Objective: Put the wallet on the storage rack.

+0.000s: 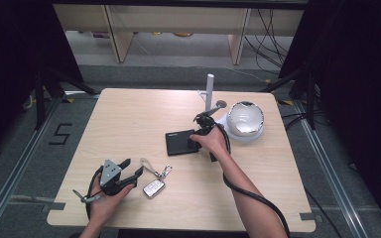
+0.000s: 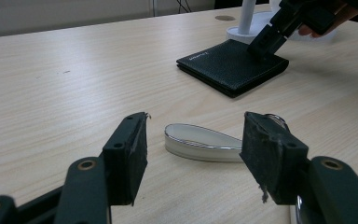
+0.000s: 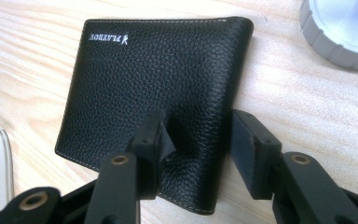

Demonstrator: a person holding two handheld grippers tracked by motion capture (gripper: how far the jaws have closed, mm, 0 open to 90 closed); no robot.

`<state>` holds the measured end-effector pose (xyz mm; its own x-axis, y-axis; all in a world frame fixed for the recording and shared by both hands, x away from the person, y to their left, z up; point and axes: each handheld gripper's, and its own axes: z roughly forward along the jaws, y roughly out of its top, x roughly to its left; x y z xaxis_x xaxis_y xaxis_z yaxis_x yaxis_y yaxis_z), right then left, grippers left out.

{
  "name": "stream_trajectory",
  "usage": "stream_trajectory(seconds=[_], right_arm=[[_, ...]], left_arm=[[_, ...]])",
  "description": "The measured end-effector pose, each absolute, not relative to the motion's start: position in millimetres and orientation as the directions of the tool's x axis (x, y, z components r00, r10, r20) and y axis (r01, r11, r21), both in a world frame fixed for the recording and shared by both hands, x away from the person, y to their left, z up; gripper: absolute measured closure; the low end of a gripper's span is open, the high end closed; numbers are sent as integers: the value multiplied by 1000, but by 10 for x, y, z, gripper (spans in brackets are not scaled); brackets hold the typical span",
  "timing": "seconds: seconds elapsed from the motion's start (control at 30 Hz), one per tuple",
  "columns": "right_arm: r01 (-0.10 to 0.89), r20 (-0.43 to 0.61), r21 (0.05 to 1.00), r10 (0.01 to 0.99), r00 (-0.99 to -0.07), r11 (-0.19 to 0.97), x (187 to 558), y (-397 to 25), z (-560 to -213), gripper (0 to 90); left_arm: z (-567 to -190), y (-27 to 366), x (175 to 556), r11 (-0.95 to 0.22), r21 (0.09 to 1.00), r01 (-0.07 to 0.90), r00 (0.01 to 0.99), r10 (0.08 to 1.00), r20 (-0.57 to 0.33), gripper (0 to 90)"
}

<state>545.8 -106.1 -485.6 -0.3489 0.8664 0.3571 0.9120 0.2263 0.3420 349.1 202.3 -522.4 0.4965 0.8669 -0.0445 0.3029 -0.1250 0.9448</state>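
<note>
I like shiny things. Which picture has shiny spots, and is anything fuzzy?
High view: glare on the white bowl, dark room edges. Left gripper view: the key fob strap gleams, the near fingers look soft. Right gripper view: the black wallet is sharp, its leather grain shiny.

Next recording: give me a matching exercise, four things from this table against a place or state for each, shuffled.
Things:
1. wallet
2. car key fob
3. white bowl
4. left gripper

States:
A. open, holding nothing
B. at the table's far right
C. between the right gripper's jaws
D. lying beside the left gripper

Pairs: 1-C, 2-D, 3-B, 4-A
</note>
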Motion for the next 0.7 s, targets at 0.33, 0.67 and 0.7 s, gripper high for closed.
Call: stream_trajectory(seconds=[0.33, 0.67, 0.7], right_arm=[[924, 378, 331, 871, -315, 191, 5429, -1072, -4854, 694], [861, 308, 377, 831, -463, 340, 5485, -1046, -4783, 811], [856, 296, 380, 831, -471, 350, 5475, -1038, -4747, 813]], left_arm=[[-5219, 2017, 3485, -138, 941, 308, 496, 868, -35, 402], [-5220, 2035, 3484, -113, 943, 312, 488, 871, -57, 397], [-5219, 2038, 3485, -114, 943, 313, 489, 871, -57, 397]])
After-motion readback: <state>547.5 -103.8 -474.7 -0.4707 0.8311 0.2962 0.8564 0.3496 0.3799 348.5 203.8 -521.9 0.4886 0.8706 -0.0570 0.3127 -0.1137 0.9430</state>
